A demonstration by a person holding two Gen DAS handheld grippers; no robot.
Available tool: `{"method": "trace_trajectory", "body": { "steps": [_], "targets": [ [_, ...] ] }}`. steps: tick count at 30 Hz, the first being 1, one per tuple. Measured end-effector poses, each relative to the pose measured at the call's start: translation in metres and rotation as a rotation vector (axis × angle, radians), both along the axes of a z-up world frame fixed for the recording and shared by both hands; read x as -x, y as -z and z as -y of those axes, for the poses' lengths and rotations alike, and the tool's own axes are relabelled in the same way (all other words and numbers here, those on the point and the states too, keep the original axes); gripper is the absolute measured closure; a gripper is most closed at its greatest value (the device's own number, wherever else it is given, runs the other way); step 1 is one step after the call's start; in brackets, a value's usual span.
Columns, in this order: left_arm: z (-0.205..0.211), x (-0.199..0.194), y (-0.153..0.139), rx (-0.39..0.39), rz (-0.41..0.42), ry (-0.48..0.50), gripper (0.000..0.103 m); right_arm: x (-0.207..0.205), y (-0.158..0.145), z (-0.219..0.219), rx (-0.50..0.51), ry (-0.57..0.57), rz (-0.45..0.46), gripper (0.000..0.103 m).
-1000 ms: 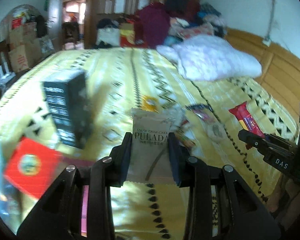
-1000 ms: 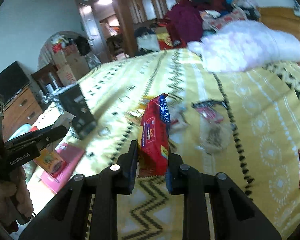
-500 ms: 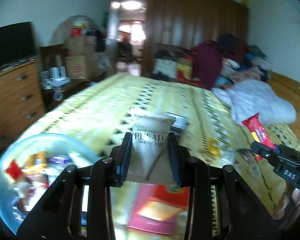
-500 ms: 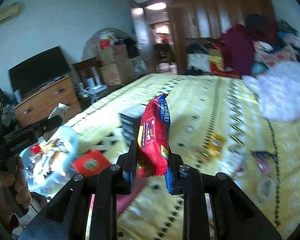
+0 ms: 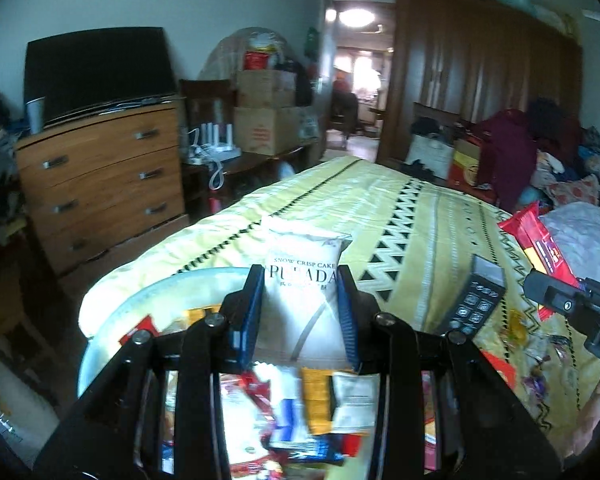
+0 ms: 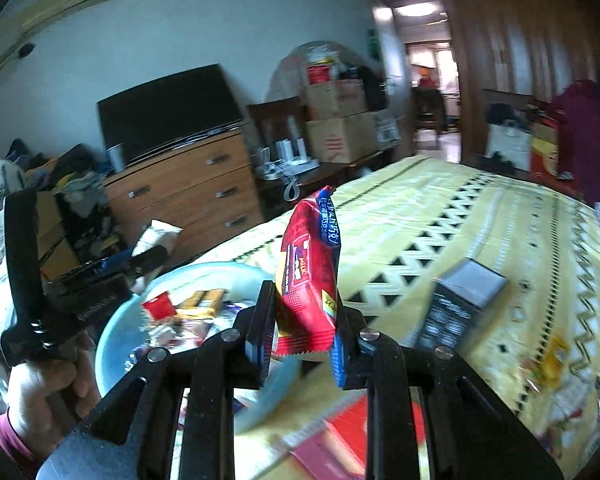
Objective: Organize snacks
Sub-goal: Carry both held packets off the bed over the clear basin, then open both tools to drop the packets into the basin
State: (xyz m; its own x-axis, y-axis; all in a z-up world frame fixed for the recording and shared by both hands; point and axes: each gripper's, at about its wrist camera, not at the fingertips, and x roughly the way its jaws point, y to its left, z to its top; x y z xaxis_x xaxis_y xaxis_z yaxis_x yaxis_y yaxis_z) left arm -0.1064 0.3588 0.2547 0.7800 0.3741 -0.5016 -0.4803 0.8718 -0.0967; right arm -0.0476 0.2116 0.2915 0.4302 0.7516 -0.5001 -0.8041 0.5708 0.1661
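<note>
Two grippers are loaded. Left gripper (image 5: pixel 300 312) clamps a white packet (image 5: pixel 302 280) upright, bowl (image 5: pixel 112 312) directly beneath, toward 6 o'clock. Right gripper (image 6: pixel 300 330) clamps a red packet (image 6: pixel 308 276) upright; bowl (image 6: pixel 116 332) lies at 9 o'clock, nearer the left.

White packet (image 5: pixel 300 300); red packet (image 6: pixel 308 280); pale-blue bowl (image 6: pixel 116 332); yellow zigzag bedspread (image 5: pixel 400 216).

The white snack packet (image 5: pixel 302 300) reads "SNOW CRISP CAKE" above "PULADA", the red snack packet (image 6: pixel 309 276) carries the word "MILK" on a small dark panel beside blue-banded print too small to read, and the cardboard boxes (image 6: pixel 340 136) bear red marks that stay illegible.
</note>
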Motion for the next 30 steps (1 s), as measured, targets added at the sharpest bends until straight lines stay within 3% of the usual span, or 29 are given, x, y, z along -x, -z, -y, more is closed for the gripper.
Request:
{"method": "trace_trajectory", "body": {
  "steps": [9,30],
  "targets": [
    [-0.034,0.014,0.005,0.029,-0.008,-0.05,0.068,0.007,0.007,-0.066,0.026,-0.109,-0.047,0.077],
    [-0.065,0.016,0.026,0.075,-0.063,-0.076,0.068,0.003,0.035,-0.128,0.107,-0.189,-0.119,0.077]
  ]
}}
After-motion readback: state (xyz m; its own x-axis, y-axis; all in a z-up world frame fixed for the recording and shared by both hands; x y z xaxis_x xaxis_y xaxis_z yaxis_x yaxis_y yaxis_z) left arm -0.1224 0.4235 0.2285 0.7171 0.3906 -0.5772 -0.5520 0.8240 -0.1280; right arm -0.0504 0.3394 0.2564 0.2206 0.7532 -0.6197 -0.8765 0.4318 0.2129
